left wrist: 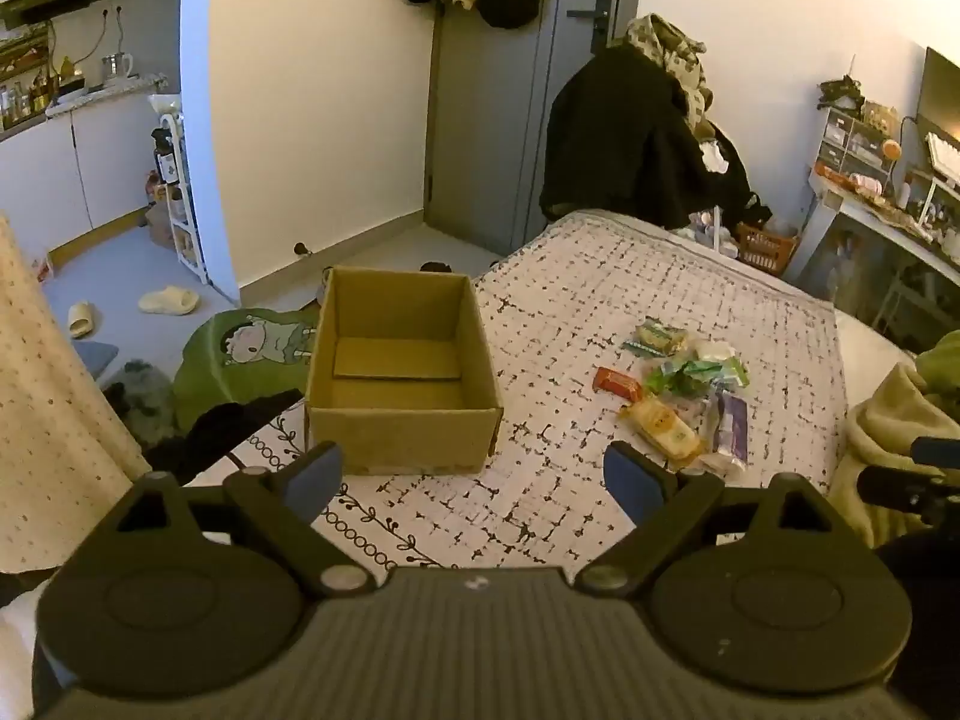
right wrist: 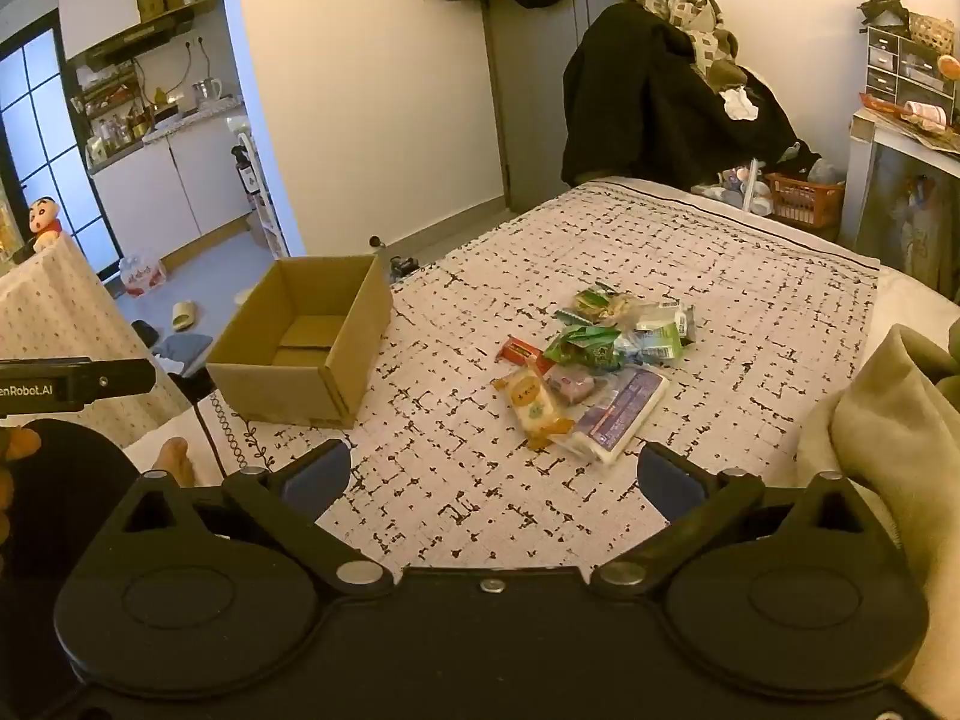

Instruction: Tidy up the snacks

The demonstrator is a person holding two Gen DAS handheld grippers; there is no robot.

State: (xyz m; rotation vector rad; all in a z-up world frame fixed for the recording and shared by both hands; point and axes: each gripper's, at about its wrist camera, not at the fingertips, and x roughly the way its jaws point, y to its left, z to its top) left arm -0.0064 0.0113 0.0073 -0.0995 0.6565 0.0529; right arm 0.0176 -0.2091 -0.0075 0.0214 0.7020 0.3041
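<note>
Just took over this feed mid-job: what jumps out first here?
An open, empty cardboard box sits at the left edge of the patterned bed cover. To its right lies a loose pile of wrapped snacks, with a red bar on the side nearest the box. Both the left gripper and the right gripper hover open, holding nothing.

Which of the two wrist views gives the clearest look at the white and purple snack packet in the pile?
The right wrist view: the white and purple packet lies near the camera, its whole top face showing. The left wrist view shows the same packet at the pile's far side, foreshortened and partly hidden behind the yellow packet.
</note>
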